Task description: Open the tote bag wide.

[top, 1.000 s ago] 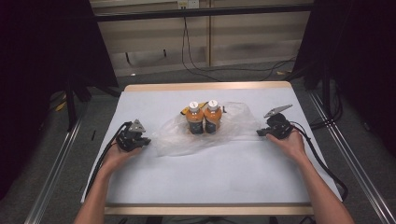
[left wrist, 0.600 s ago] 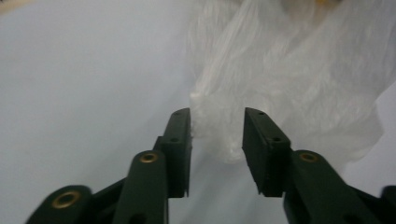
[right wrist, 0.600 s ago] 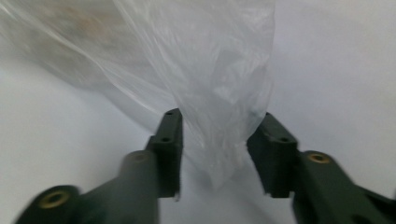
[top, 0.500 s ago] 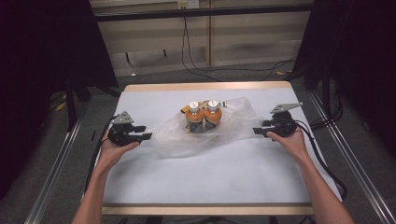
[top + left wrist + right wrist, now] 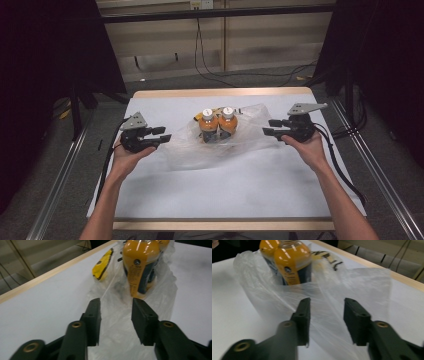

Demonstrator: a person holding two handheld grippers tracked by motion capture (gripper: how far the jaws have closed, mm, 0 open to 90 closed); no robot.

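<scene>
Two orange bottles point(image 5: 217, 122) with white caps stand side by side in a clear plastic bag point(image 5: 250, 136) at the middle of the white table point(image 5: 225, 185). In the left gripper view the nearer bottle point(image 5: 140, 262) rises beyond the jaws. A yellow packet point(image 5: 102, 265) lies beside it. My left gripper point(image 5: 165, 135) hovers left of the bag, open. My right gripper point(image 5: 267, 127) hovers at the bag's right edge, open. Both sets of jaws have just been closing a little with nothing between them. The loose bag film point(image 5: 342, 290) lies below and beyond them.
The table's wooden far edge point(image 5: 220, 93) runs behind the bottles. Metal rails point(image 5: 55, 185) flank the table on both sides. Cables point(image 5: 210, 65) lie on the floor beyond. Black cables trail from both grippers along the person's forearms.
Both grippers let go of the bag's ends, opened, and rose off the table, drawing slightly outward. The bag has stayed spread around the bottles.
</scene>
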